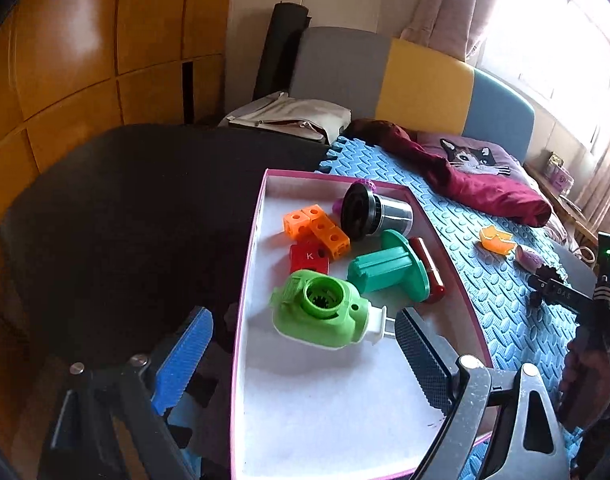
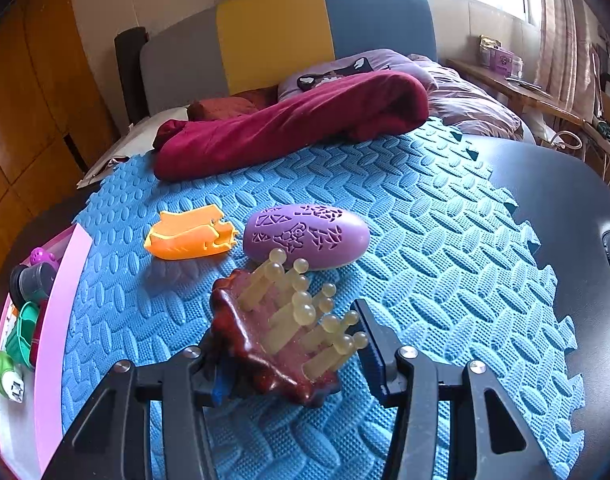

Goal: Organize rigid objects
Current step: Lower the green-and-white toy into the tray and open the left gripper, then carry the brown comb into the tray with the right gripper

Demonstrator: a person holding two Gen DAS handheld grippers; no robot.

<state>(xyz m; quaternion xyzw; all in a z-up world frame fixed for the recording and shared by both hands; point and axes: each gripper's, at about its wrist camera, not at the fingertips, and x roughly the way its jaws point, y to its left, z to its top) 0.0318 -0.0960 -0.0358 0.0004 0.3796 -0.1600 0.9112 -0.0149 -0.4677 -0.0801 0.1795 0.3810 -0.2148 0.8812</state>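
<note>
With my left gripper [image 1: 305, 344] spread empty over the pink-rimmed tray [image 1: 437, 236], my right gripper [image 2: 293, 352] pinches the dark red brush [image 2: 281, 332] above the blue mat [image 2: 425, 248], and carrying it leftward into the tray looks next.

A pink-rimmed tray [image 1: 252, 264] holds a green housing [image 1: 321, 314], teal spool [image 1: 389, 270] and orange blocks [image 1: 317, 229]. On the blue mat [image 2: 425, 240] lie an orange piece [image 2: 191, 234], a purple egg [image 2: 307, 236] and a dark red brush [image 2: 281, 344].

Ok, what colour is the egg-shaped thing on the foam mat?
Purple egg, with darker cut-out patterns on top; clearest in the right wrist view.
</note>
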